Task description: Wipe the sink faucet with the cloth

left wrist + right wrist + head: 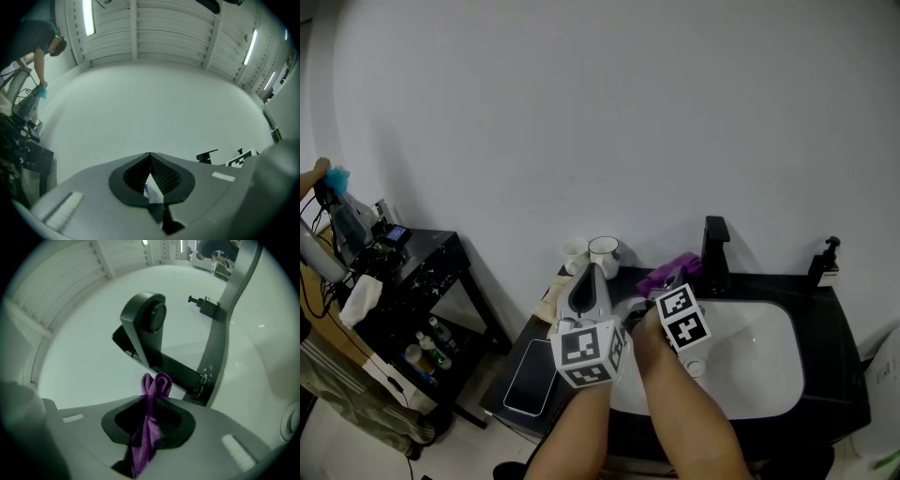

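Observation:
The black faucet [715, 246] stands at the back rim of the white sink [759, 361]. My right gripper [664, 284] is shut on a purple cloth [672, 271], held just left of the faucet and apart from it. In the right gripper view the cloth [157, 383] bunches out past the jaw tips of that gripper [152, 398], with the faucet [146, 331] close ahead. My left gripper [590, 274] points up toward the wall beside the sink's left edge. In its own view this gripper [150, 157] has its jaws together at the tips, with nothing held.
Two white cups [603, 250] stand on the black counter [844, 375] behind the left gripper. A phone [530, 377] lies at the counter's left end. A soap pump [827, 259] sits at the back right. A cluttered black side table [422, 272] and a person [328, 375] are at the left.

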Tool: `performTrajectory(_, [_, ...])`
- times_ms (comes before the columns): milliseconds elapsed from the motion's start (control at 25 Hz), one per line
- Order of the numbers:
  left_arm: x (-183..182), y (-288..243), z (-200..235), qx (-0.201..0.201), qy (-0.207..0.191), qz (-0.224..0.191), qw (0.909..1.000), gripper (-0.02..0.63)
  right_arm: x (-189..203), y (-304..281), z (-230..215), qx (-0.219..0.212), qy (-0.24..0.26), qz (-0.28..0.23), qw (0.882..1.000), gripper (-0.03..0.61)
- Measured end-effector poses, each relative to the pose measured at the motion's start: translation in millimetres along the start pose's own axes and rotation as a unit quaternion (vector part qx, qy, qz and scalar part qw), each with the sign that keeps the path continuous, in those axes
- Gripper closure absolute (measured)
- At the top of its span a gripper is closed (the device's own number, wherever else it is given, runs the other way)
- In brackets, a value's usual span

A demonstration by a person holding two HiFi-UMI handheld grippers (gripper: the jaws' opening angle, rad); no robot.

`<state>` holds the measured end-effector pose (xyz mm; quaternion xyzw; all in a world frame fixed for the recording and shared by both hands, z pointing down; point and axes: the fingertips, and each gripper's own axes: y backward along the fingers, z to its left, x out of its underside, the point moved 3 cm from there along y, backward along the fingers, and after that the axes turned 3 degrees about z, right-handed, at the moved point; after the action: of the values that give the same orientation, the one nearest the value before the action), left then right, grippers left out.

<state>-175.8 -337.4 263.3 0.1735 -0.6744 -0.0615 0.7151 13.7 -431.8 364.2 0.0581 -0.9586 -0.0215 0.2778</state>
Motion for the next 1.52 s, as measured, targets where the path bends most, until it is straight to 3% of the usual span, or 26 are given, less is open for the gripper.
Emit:
performTrajectory(200, [4,-5,0,0.002,-0.006,0.008,0.9999,0.597,10,7,-11,0.018,-0.013,0.016,1.0,0.523])
performTrajectory(280, [6,-5,1,0.0,-0.008,0.01,0.9999,0.597,13,13,0,0.002,0.013,0.023,1.0,0.523])
performTrajectory(360, [7,-3,4,-0.004,-0.008,0.013,0.9999,0.597,14,21,22,-0.036,0.077,0.028,0.996,0.523])
performTrajectory(480, [8,-2,4,-0.007,-0.006,0.014,0.9999,0.597,15,35,61,-0.105,0.216,0.031,0.97,0.522])
performTrajectory(680, [7,-4,3,-0.005,-0.012,0.012,0.9998,0.597,-3,59,104,-0.198,0.391,0.006,0.899,0.522])
performTrajectory(800, [10,-6,-5,0.013,-0.023,0.02,0.9995,0.597,-26,79,121,-0.248,0.447,-0.011,0.86,0.52])
performTrajectory(920, [17,-10,-21,0.039,-0.051,0.036,0.9972,0.597,-56,100,131,-0.283,0.464,-0.021,0.839,0.518])
performTrajectory(1040, [32,-13,-36,0.056,-0.067,0.076,0.9933,0.597,-80,120,122,-0.289,0.506,-0.016,0.813,0.518])
performTrajectory(1400, [53,-15,-86,0.117,-0.08,0.122,0.9824,0.597,-137,128,32,-0.232,0.576,-0.004,0.784,0.518])
performTrajectory(1480, [51,-14,-92,0.121,-0.075,0.122,0.9823,0.597,-141,122,10,-0.216,0.582,0.004,0.784,0.518])
performTrajectory(1520, [49,-13,-94,0.125,-0.055,0.121,0.9833,0.597,-145,120,1,-0.207,0.577,0.007,0.79,0.518])
